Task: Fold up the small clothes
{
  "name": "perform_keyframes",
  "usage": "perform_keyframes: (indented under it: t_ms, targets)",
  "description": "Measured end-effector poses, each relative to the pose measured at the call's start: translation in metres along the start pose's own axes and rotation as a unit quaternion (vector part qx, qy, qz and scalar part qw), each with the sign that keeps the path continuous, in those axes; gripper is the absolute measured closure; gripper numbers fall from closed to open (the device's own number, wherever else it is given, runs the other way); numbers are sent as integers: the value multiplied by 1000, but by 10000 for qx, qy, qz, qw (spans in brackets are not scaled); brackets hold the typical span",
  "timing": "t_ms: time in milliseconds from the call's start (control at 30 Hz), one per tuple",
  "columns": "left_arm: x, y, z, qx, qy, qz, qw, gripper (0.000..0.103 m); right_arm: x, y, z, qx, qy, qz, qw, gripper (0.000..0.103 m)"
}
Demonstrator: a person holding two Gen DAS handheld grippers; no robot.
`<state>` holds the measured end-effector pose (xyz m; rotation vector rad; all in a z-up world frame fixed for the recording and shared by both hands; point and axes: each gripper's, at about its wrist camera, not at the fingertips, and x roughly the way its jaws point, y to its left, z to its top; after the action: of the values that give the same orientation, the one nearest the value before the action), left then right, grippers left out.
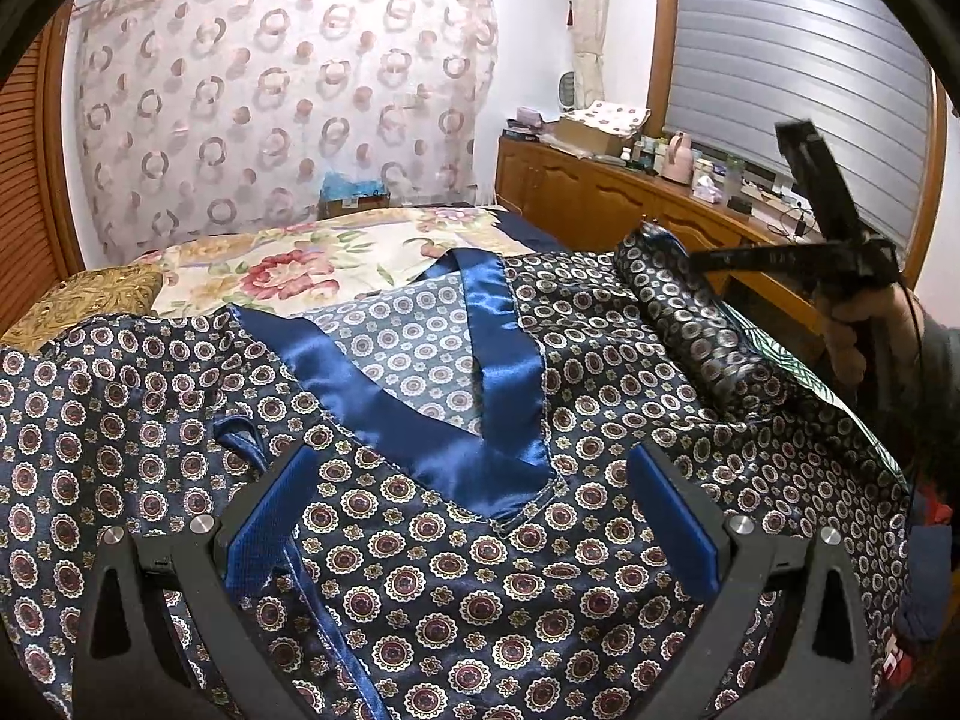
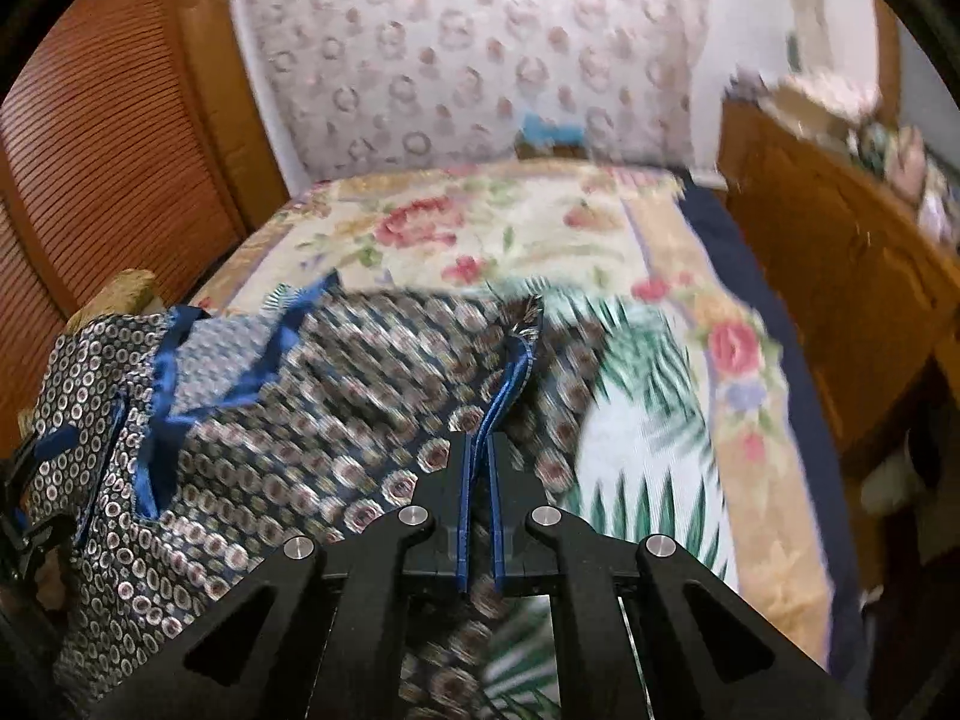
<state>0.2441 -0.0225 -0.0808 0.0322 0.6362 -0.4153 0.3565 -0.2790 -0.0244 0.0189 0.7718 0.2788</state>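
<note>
Left wrist view alone shows the left gripper (image 1: pixel 474 510) spread wide over the patterned garment (image 1: pixel 420 588); right gripper (image 2: pixel 478 510) pinches its sleeve (image 2: pixel 510 384), blurred.

The garment (image 1: pixel 420 540) lies spread on the bed (image 1: pixel 288 264), its right sleeve (image 1: pixel 690 324) rolled along its right edge, with the sideboard (image 1: pixel 612 198) right of the bed.

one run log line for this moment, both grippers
step: fold sleeve | left gripper: open over patterned top | right gripper: shut on sleeve, lifted | surface: floral bedspread
</note>
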Motion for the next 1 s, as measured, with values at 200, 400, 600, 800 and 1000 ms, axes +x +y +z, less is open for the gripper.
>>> perform_keyframes:
  t_ms: [200,400,600,800,1000]
  targets:
    - [0,5,1,-65,9,48,10000,0,13,41,16,-722,60,484,9962,98]
    - [-13,17,9,-221,-44,227,9995,0,17,39,14,-863,49,134,9962,52]
    - [-45,45,19,-274,-166,609,9976,0,40,13,-6,-696,284,-541,9957,48]
    - [-67,89,24,-438,-109,1054,9934,8,64,-2,-17,-581,439,-717,9948,48]
    - [-67,136,19,-638,208,1378,9882,32,74,-5,-14,-492,375,-636,9961,46]
